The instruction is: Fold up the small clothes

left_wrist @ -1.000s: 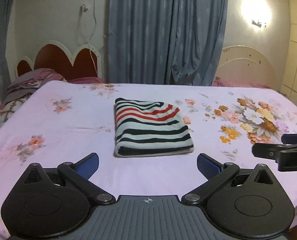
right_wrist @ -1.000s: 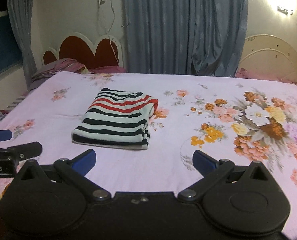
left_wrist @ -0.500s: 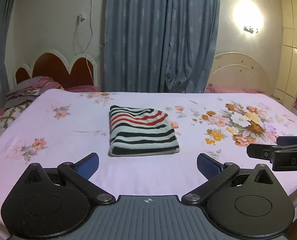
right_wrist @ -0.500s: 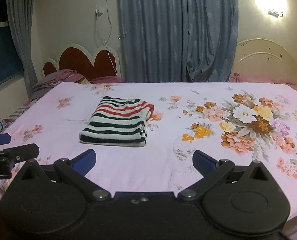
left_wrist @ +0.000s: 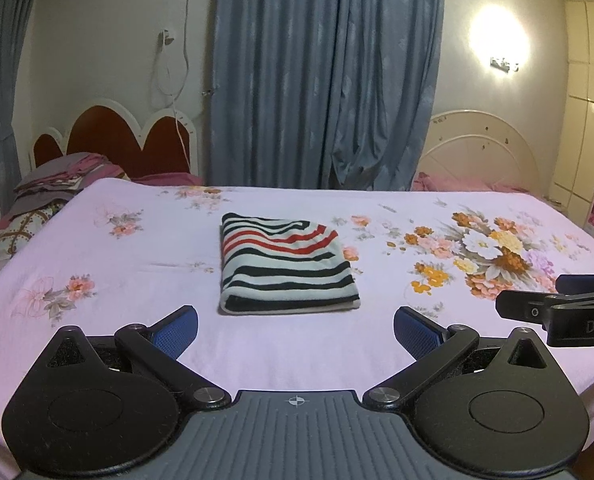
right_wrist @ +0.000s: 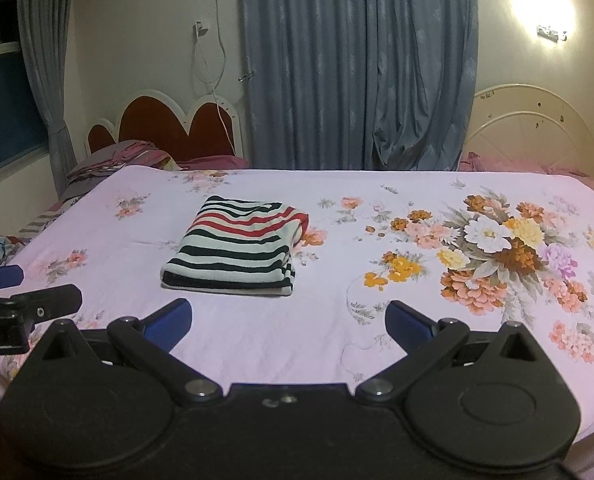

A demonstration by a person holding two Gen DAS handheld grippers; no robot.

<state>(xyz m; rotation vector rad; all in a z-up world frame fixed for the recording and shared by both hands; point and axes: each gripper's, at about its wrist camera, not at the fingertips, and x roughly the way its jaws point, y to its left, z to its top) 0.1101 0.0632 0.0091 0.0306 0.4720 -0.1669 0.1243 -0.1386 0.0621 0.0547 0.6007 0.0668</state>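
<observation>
1. While you hold both tools back near the bed's front edge, your left gripper (left_wrist: 295, 330) has its blue-padded fingers (left_wrist: 175, 330) spread wide with nothing between them.
2. Your right gripper (right_wrist: 289, 322) is spread just as wide, also empty, its pads (right_wrist: 409, 326) hanging above the sheet.
3. Your striped garment (left_wrist: 285, 266) lies folded into a neat rectangle on the pink floral bedsheet (left_wrist: 97, 264), roughly mid-bed and ahead of both tools, touching neither.
4. From your left tool the garment sits straight ahead, between the two fingers' lines; from your right tool the same bundle (right_wrist: 237, 246) sits ahead and to the left.
5. Its black, white and red stripes run across the top face, and the thick folded edge faces you.
6. You can see each tool's tip in the other's view: the right one at the right edge (left_wrist: 557, 312) of the left camera, the left one at the left edge (right_wrist: 25, 304) of the right camera.
7. Large printed flowers (right_wrist: 493, 248) lie on the sheet to the right of the garment, well apart from it.
8. Blue curtains (left_wrist: 325, 76) hang behind the bed, and a pile of bedding (left_wrist: 57, 180) rests at the far left corner.
</observation>
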